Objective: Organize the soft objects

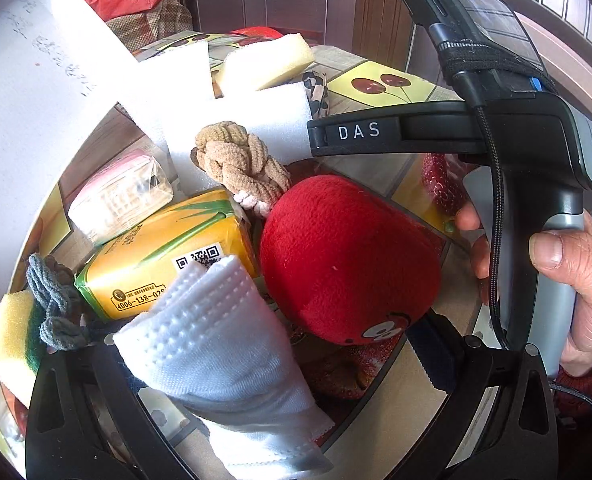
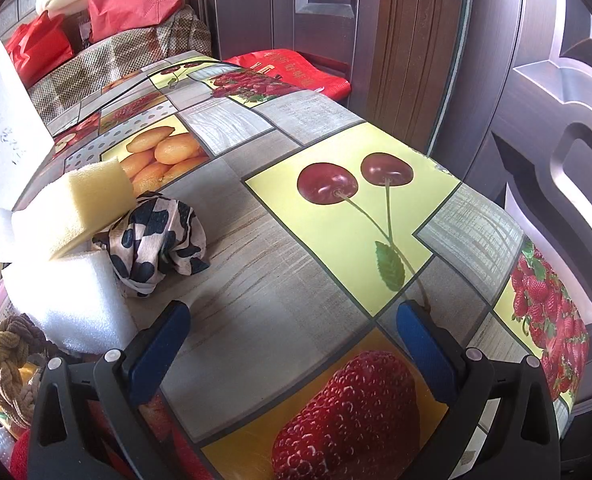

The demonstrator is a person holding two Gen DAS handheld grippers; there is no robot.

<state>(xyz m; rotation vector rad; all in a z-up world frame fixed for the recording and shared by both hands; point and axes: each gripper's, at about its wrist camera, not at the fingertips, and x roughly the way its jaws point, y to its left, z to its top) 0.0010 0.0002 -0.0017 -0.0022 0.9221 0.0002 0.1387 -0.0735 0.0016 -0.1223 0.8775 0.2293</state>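
While the right gripper [image 2: 291, 332] gapes wide above glossy fruit-print oilcloth [image 2: 255, 280], the left gripper [image 1: 231, 360] holds a folded, dimpled white cloth [image 1: 215, 336] beside a round, fuzzy red plush [image 1: 348, 256]

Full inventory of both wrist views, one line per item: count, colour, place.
Plush toy: 1, red, centre.
Folded embossed cloth: 1, white, in left claw.
Tissue pack: 1, yellow-green, left of plush.
Braided knot: 1, tan, behind tissue pack.
Foam blocks: 2, white, behind knot.
Sponge block: 1, pale yellow, on foam.
Spotted fabric bundle: 1, cream-black, beside sponge.
Scrub sponge: 1, yellow-green, far left.
Fruit-print tablecloth: 1, multicolour.
Left claw: shut on cloth.
Right claw: open, empty.
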